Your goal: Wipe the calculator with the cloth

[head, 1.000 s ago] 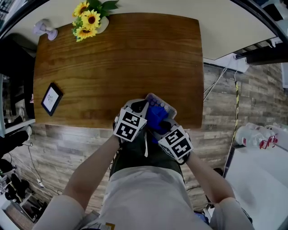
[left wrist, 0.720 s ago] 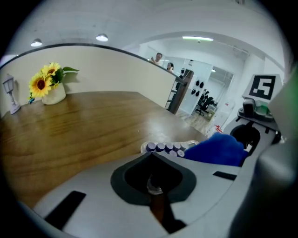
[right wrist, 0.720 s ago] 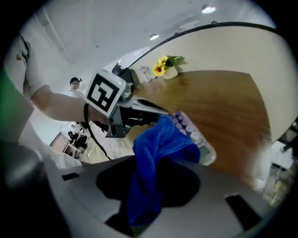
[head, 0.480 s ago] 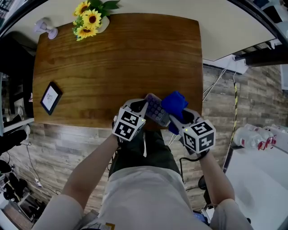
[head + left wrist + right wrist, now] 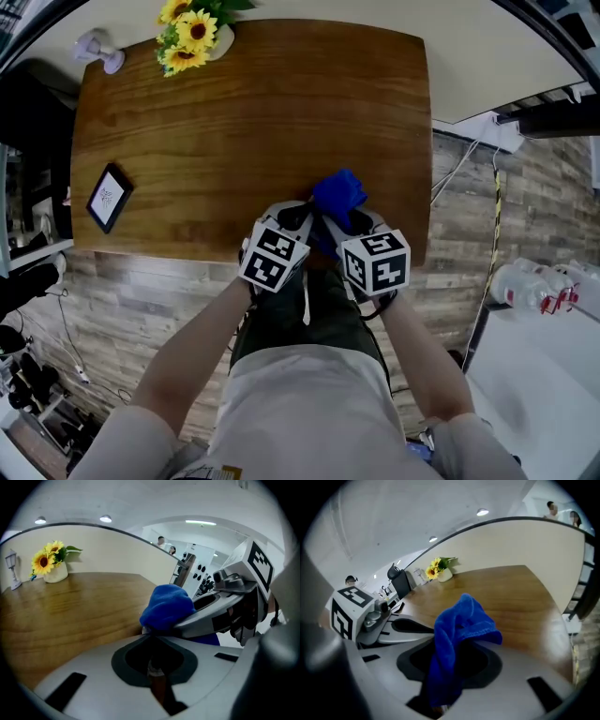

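Note:
Both grippers meet over the near edge of the wooden table [image 5: 253, 122]. My left gripper [image 5: 302, 218] is shut on a thin pale edge [image 5: 154, 669] that appears to be the calculator. The rest of the calculator is hidden under the cloth and the grippers in the head view. My right gripper [image 5: 344, 221] is shut on the blue cloth [image 5: 339, 194], which bunches up just past the left jaws. In the left gripper view the cloth [image 5: 167, 605] lies right at the jaw tips, with the right gripper [image 5: 220, 609] beside it. From the right gripper view the cloth [image 5: 459, 632] drapes over its own jaws.
A vase of sunflowers [image 5: 192, 36] and a small pale lamp-like object [image 5: 94, 47] stand at the table's far left corner. A small dark frame [image 5: 109, 197] lies near the left edge. White objects [image 5: 539, 281] sit on the floor at the right.
The right gripper had swung out to the right with the cloth, baring the calculator. It has come back left, and the cloth now covers the calculator's far end. The left gripper hardly moved.

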Motion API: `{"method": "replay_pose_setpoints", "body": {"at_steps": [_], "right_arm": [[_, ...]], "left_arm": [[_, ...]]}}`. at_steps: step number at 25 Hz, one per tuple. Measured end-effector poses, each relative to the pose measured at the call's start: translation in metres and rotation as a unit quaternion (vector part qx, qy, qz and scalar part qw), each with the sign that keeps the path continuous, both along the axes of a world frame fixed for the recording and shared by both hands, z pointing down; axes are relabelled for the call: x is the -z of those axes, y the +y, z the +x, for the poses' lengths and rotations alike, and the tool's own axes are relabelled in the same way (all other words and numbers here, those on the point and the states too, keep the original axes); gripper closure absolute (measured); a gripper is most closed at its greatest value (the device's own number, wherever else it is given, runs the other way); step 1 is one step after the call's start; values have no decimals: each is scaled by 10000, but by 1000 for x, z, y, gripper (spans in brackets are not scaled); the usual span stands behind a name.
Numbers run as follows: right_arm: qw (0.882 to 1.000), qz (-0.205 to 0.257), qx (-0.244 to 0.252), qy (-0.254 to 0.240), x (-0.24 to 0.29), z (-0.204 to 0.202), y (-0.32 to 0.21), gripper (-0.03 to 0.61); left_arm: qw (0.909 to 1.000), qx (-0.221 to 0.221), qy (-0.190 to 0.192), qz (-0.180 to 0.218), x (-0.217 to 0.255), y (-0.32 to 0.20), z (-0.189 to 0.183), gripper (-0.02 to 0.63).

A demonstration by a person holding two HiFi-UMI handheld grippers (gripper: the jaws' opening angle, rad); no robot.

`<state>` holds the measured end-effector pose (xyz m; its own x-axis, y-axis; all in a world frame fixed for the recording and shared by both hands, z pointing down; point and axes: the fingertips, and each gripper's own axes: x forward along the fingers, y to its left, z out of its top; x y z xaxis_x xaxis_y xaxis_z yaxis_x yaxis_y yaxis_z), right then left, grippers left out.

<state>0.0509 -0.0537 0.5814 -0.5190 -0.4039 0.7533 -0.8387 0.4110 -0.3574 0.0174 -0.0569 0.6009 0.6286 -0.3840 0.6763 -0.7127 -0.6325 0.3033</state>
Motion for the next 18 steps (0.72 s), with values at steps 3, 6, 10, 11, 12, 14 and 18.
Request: {"method": "replay_pose_setpoints", "body": {"at_steps": [3,6,10,11,12,14,18], "right_arm": [[9983,-394,252,-340,0,-11,23,430],[9954,-566,705,-318,-1,-16,48,431],[9924,-783,899,-308,-3,-14,70,433],[9902,-894,1039,-259,-4,-13,78,434],[9863,-1056,1254,-191,-6,-12,90,436],[9756,-1378,1708,-33,-12,-8,117,434],[9722,-1390,1885,-27,-1,5,131,439]], "left_arm": [[10000,20,21,55,0,-1,-2,609],[10000,16,6,84,1,-1,-2,611],[10000,-10,22,93,0,-1,-2,610],[9999,0,47,89,1,-1,-2,610],[9999,10,65,87,2,-1,-1,609],[9999,23,69,105,3,-2,-1,610],[9999,-10,30,102,1,-1,0,610]]}}
